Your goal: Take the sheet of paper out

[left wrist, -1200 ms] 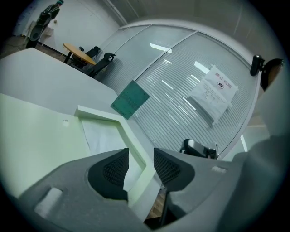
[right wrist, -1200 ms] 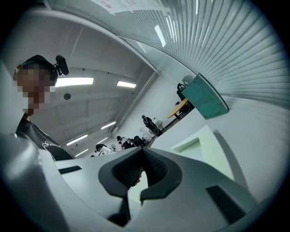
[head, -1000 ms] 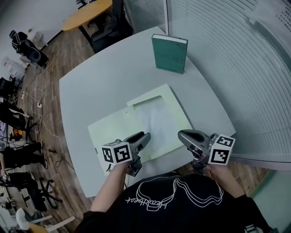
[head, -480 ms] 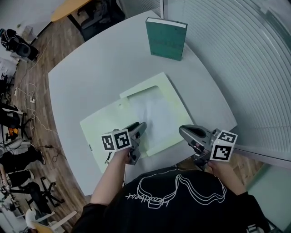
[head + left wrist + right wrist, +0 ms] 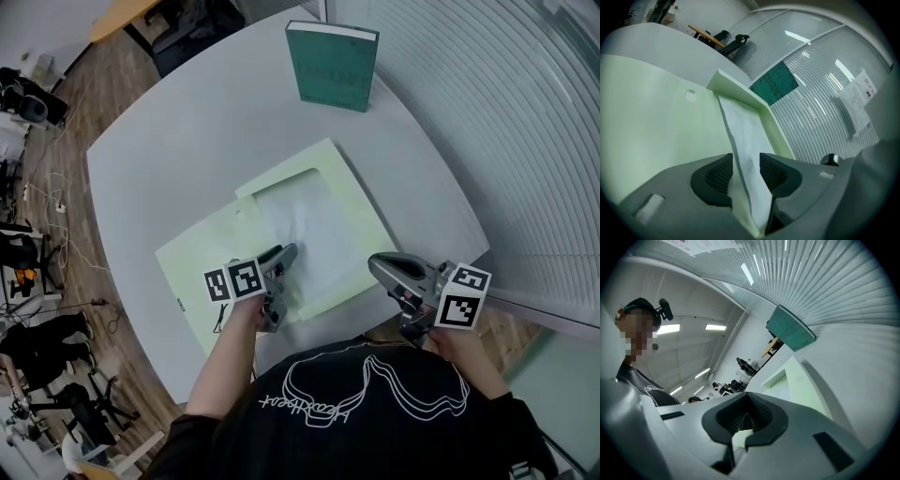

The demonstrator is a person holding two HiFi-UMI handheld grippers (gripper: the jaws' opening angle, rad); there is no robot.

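Note:
A pale green folder (image 5: 202,258) lies open on the white table (image 5: 187,141). A white sheet of paper (image 5: 309,225) sits in its right-hand pocket. My left gripper (image 5: 284,255) is over the folder's near edge, at the sheet's near left corner. In the left gripper view the sheet (image 5: 745,140) runs up between the two jaws of that gripper (image 5: 746,171), which stand a little apart around it. My right gripper (image 5: 380,267) hovers off the folder's near right corner. Its jaws (image 5: 746,420) are shut with nothing between them.
A teal book (image 5: 330,67) stands upright at the table's far edge, beyond the folder. A ribbed glass wall (image 5: 487,112) runs along the right side. Chairs, cables and another table (image 5: 28,244) fill the wooden floor to the left. The table's near edge is at my body.
My left gripper has crept forward and left onto the folder's near edge, up to the sheet. The right gripper has stayed in about the same place.

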